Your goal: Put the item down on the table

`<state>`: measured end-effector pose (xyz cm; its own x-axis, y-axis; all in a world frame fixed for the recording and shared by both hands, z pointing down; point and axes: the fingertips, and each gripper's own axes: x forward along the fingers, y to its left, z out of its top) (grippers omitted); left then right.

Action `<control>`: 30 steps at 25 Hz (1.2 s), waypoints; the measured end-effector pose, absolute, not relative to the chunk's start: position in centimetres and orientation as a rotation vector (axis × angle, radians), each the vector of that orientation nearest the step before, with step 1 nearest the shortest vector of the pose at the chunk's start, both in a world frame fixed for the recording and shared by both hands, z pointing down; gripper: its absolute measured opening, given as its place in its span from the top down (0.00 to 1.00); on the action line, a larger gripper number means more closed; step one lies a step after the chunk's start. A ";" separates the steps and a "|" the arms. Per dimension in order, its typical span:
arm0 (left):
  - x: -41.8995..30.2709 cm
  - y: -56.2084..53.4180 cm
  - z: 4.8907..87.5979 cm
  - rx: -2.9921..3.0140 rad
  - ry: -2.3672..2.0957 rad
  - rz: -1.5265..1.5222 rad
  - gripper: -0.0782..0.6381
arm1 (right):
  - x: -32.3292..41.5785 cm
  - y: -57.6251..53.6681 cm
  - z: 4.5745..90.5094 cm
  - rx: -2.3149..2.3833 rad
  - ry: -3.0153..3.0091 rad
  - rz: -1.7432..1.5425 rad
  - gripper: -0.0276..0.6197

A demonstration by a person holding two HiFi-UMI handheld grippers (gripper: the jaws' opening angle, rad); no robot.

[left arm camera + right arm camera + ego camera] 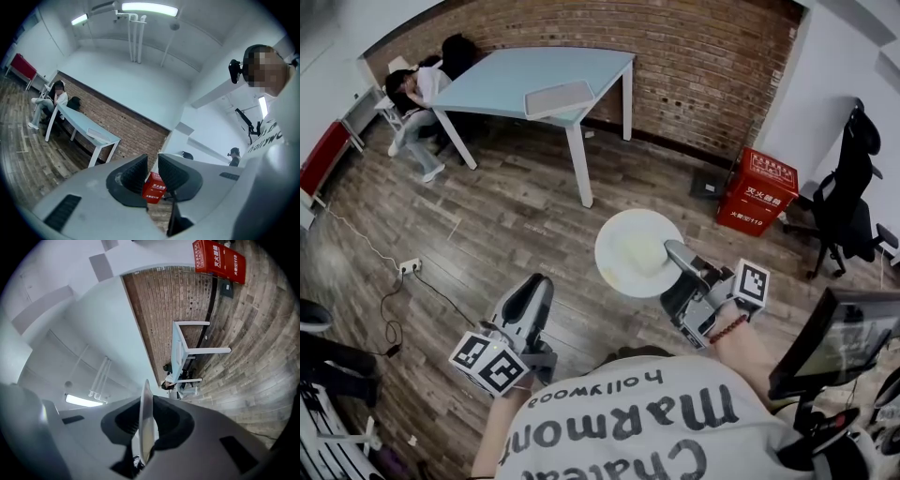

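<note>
Head view: a plank floor [487, 234] runs to a brick wall [694, 66]. Far ahead of both grippers stands a pale blue table [497, 80] with a tray [559, 97] on it. A red box [757, 190] sits ahead of the right fingertips. The plate [633, 248] is white, round and shallow, and hangs over the floor, well apart from the table. The right gripper [680, 258] grips its near rim. The left gripper [534, 291] points at bare floor.

Left gripper view: its ribbed fingers [133, 171] stand a narrow gap apart with nothing between them. The red box shows far beyond the gap.

Right gripper view: the plate shows edge-on, a thin pale blade, and both pads [164, 425] are clamped against it. The table lies far past the fingertips.
</note>
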<state>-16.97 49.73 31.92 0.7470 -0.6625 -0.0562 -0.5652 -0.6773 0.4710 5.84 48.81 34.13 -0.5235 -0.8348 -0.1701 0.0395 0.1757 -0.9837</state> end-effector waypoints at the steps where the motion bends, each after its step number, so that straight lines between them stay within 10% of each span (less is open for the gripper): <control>1: -17.0 49.8 31.8 2.514 -0.933 -0.311 0.79 | 5.8 48.8 34.1 -0.762 1.686 -1.450 0.89; 30: -18.3 43.7 36.3 2.455 -0.956 -0.176 0.79 | 4.1 41.7 37.2 -0.767 1.731 -1.497 0.89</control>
<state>-18.31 43.66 36.28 0.7459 -0.6636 0.0577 -0.5996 -0.6312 0.4919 4.12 41.66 37.24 -0.5704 -0.8106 -0.1328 0.0143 0.1519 -0.9883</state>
